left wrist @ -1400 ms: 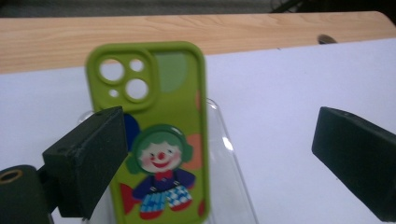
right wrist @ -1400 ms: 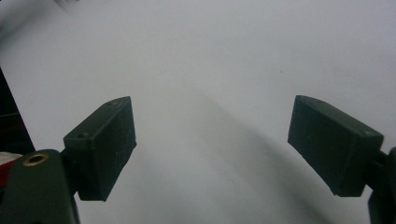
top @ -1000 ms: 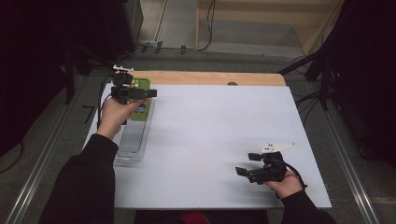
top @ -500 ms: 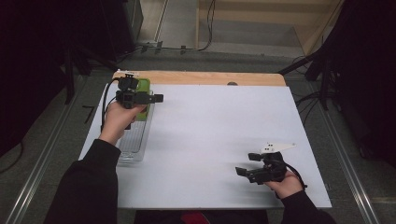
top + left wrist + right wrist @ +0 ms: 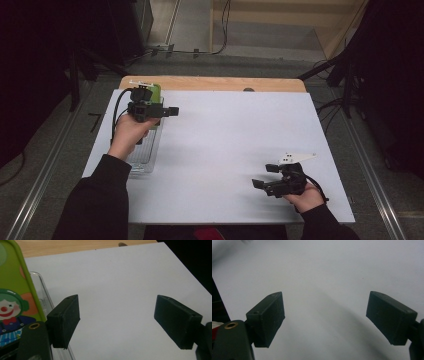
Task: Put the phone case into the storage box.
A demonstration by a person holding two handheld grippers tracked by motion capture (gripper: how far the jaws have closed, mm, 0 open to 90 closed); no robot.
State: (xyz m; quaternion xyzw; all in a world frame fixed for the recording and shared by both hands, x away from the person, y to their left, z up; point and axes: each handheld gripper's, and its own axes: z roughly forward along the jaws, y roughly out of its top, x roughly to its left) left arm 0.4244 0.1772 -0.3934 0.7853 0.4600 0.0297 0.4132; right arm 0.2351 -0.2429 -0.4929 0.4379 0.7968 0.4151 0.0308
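The white table [image 5: 225, 140] spreads across the high view, with a strip of bare wood along its 12 o'clock edge. At about 9 o'clock on it lies a long clear tray [image 5: 145, 162], its length running from 6 toward 12. A green case [image 5: 156, 91] printed with a cartoon clown stands at the tray's 12 o'clock end, around 10 o'clock on the table. In the left gripper view the case [image 5: 12, 290] rises at 9 o'clock, with the tray's clear rim just under and beside it. The left gripper [image 5: 170, 111] is held above the tray's far end, pointing toward 3 o'clock. Its jaws have just been closing, yet in its own view the left gripper [image 5: 116, 320] shows a clear gap with only bare white table between the pads. The nearer jaw sits just beside the case's edge; I cannot tell if they touch. The right gripper [image 5: 264, 176] rests low at about 5 o'clock on the table, well apart from the case and pointing toward 9 o'clock. In its own view the right gripper [image 5: 327, 320] has its jaws spread wide over bare table.
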